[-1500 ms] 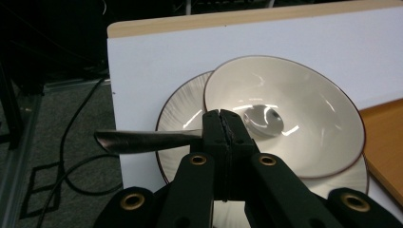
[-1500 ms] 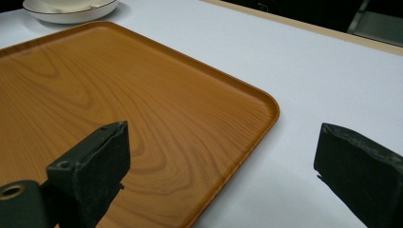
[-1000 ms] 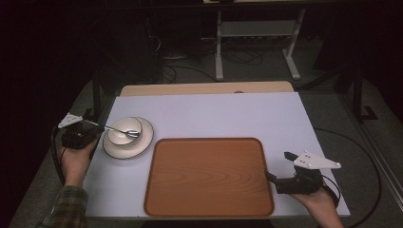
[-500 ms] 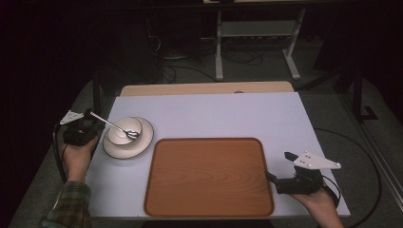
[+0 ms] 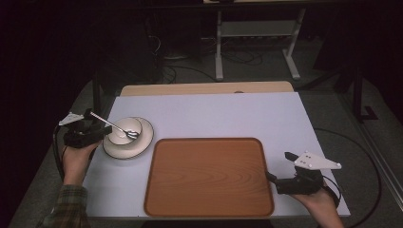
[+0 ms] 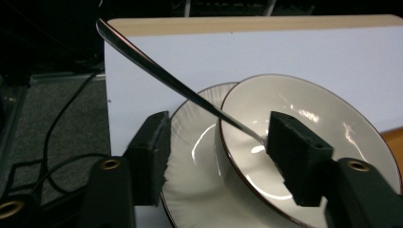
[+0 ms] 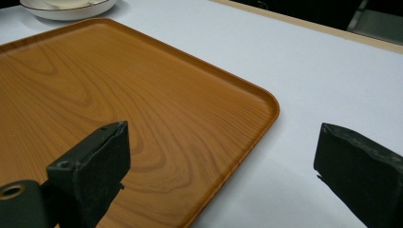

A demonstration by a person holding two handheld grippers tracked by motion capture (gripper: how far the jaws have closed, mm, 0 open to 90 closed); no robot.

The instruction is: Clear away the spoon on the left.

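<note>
Resting in white bowl (image 5: 124, 130) on saucer (image 5: 140, 144), spoon (image 5: 115, 127) leaning with handle rising toward table's left edge. Sitting at left side of white table (image 5: 228, 114), bowl and saucer just beside wooden tray (image 5: 209, 175). Hovering at bowl, left gripper (image 5: 97, 133) showing jaws spread in left gripper view, straddling bowl rim (image 6: 228, 97) and spoon handle (image 6: 157, 71), not pinching. Holding right gripper (image 5: 275, 181) near tray's right front corner, jaws wide apart in right gripper view, framing tray corner (image 7: 266, 102) and bare table.
</note>
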